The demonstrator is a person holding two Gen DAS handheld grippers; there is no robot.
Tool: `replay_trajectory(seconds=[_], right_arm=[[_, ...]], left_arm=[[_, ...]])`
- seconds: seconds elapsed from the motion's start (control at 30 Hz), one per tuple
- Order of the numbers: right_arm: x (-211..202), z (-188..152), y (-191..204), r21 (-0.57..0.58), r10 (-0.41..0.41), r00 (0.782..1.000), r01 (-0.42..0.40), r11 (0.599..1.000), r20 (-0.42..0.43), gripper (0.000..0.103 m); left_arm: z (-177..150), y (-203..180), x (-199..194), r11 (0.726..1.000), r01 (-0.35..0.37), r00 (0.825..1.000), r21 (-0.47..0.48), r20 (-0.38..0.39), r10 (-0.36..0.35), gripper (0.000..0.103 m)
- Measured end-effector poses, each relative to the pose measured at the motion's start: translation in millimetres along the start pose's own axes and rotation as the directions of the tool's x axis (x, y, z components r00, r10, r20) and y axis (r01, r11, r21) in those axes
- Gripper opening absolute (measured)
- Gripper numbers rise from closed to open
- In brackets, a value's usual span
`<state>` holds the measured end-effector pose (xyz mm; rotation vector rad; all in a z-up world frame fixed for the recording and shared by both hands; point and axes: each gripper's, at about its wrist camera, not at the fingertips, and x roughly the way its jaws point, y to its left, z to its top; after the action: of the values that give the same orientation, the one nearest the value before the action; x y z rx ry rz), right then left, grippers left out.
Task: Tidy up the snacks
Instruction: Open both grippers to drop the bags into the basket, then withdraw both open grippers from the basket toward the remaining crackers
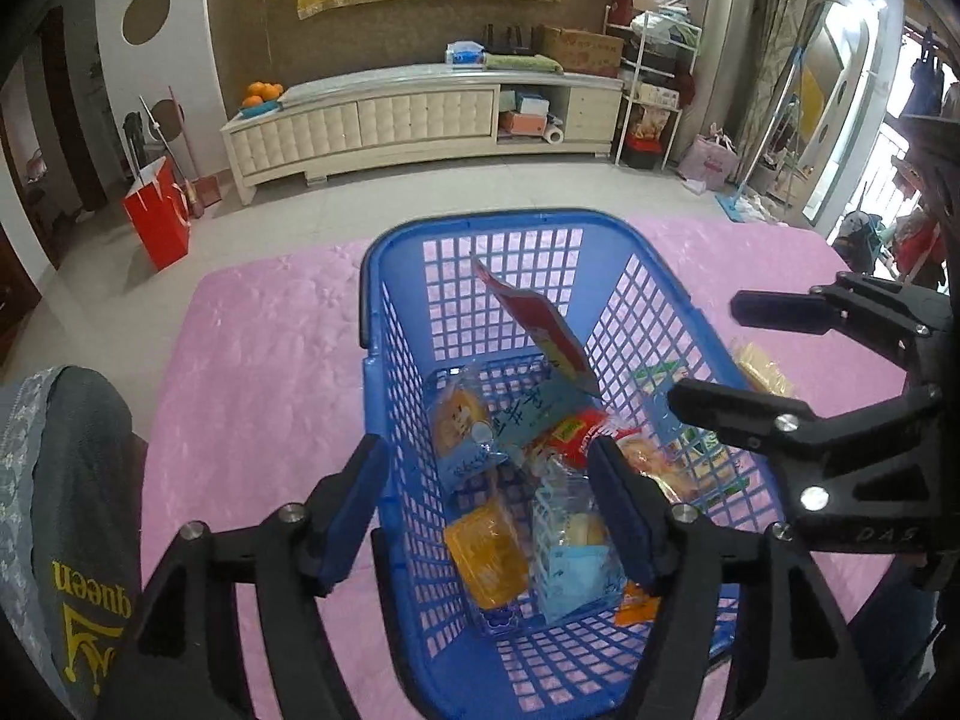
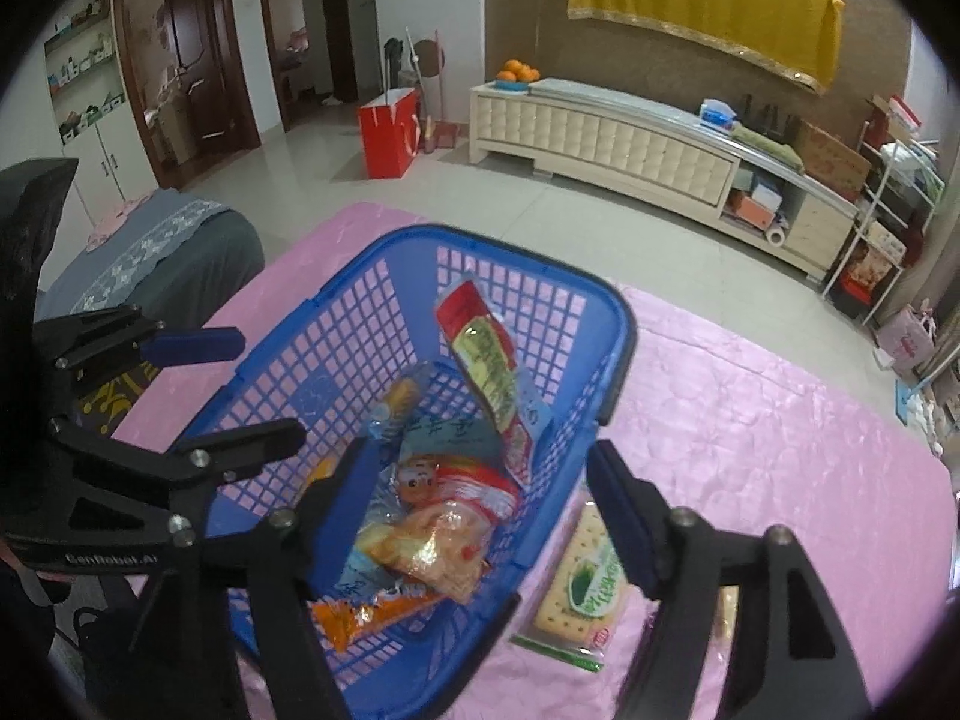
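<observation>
— Where do the snacks sit right now?

— Most of them lie in the blue plastic lattice basket (image 1: 384, 360), which stands on the desk under a pink satin cloth (image 1: 252, 360). A long red and yellow packet (image 2: 486, 372) leans upright against the far wall inside it. On the bottom I see an orange-yellow wrapped cake (image 1: 486, 558), a clear bag with a pale blue label (image 1: 570, 558) and a red wrapped pack (image 2: 474, 486).

— And the left tool?

— The left tool (image 1: 486, 510) has its jaws spread wide. One blue-padded finger hangs outside the basket's left wall, the other over the snacks inside, so the wall stands between them. Whether either pad touches the wall I cannot tell. Nothing is pinched.

— The right one?

— The right tool (image 2: 480, 510) is spread just as wide, empty too. Its left finger hangs over the snacks, its right finger outside the basket's right wall, above the desk. Just beside that wall, on the cloth, lies a flat cracker packet with a green label (image 2: 576, 588), outside the basket. A yellowish snack (image 1: 762, 366) also lies on the cloth near the right side of the basket.
</observation>
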<state>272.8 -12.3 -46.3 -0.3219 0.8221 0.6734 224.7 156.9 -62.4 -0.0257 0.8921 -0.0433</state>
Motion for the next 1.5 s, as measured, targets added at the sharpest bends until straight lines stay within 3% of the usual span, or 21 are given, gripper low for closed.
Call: replay_trajectory(seconds=[0.27,0.4,0.7,0.9,1.1,1.5], right_arm=[[-45.6,-4.8,-10.2,0.031,-0.033,0.999,0.032,0.999,0.029,0.077],[-72.2,-7.8,-21.6,0.083,-0.021,0.998,0.016,0.996,0.055,0.078],[-112.6,-31.2,-44.8,0.131,-0.075,0.993,0.063,0.989,0.088,0.084],[-120.4,-57.6,-71.0,0.174,-0.11,0.993,0.1,0.98,0.047,0.084],[-123.6,-82.2,-93.4,0.174,-0.136,0.99,0.13,0.976,0.023,0.084],[-109.6,-123.0,-141.8,0.256,-0.111,0.994,0.11,0.96,-0.011,0.084]], left_arm=[[0.0,-15.6,-37.0,1.0,-0.003,0.999,0.006,0.033,0.003,0.077],[3.6,-29.1,-55.9,1.0,-0.006,0.998,0.022,0.063,0.004,0.078],[11.6,-78.8,-91.2,0.997,0.024,0.993,0.068,0.11,-0.032,0.081],[7.4,-117.3,-80.5,0.994,0.045,0.995,0.099,0.085,-0.054,0.081],[2.3,-147.4,-54.9,0.994,0.086,0.995,0.063,0.044,-0.088,0.081],[1.4,-201.4,-20.9,0.991,0.114,0.993,0.075,0.02,-0.116,0.081]])
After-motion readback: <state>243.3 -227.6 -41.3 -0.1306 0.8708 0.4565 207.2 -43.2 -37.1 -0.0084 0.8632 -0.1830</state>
